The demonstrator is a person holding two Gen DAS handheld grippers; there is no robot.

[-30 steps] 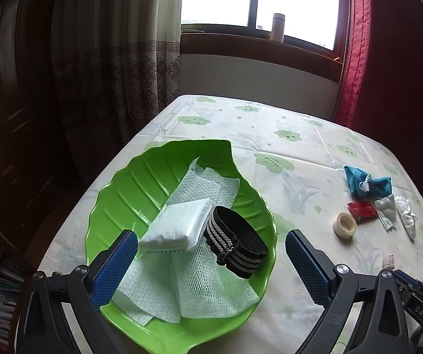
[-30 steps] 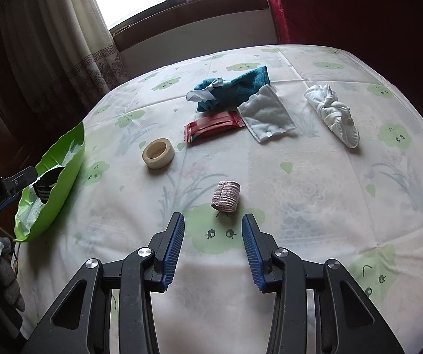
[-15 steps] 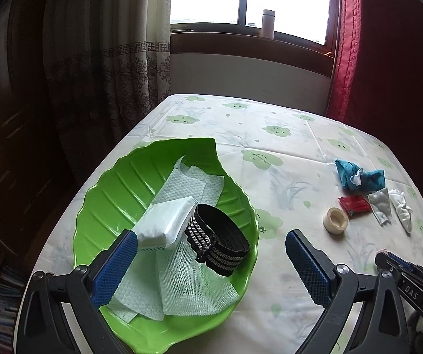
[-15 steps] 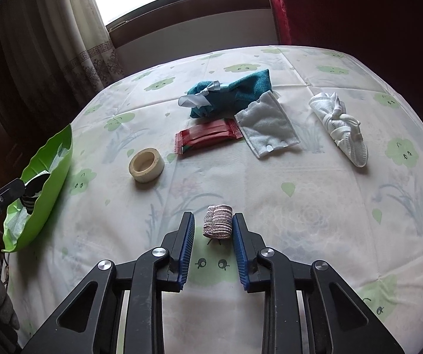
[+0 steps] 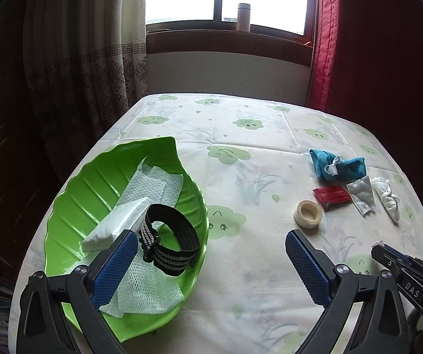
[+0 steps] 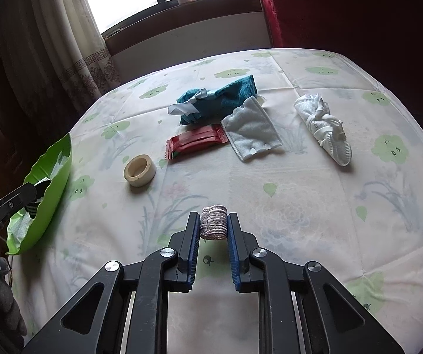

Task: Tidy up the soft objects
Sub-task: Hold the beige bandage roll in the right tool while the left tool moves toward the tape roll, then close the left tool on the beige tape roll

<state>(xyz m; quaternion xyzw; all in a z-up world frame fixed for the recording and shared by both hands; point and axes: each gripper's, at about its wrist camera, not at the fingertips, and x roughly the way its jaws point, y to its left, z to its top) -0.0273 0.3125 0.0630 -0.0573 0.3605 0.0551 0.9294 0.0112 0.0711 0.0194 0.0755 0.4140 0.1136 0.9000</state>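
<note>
Right wrist view, left to right. The green leaf-shaped tray point(image 6: 50, 183) sits at the left edge of the frame on the tabletop point(image 6: 314, 206). Right of it lies the tape roll point(image 6: 139, 170), then the red packet point(image 6: 196, 145), with the teal cloth bundle point(image 6: 220, 97) above it. The pale blue pad point(image 6: 251, 131) touches both. The white knotted cloth point(image 6: 325, 128) lies well apart at the upper right.

At lower centre, the right gripper point(image 6: 214, 227) has its jaws closed onto the small grey-pink elastic roll point(image 6: 214, 225), pads touching both sides.

Left wrist view: the left gripper point(image 5: 211, 253) has its jaws spread wide, holding nothing, at the bottom of the frame. The tray contains white gauze sheets point(image 5: 152, 183), a white packet point(image 5: 117, 221) and a black striped band point(image 5: 170, 244).
</note>
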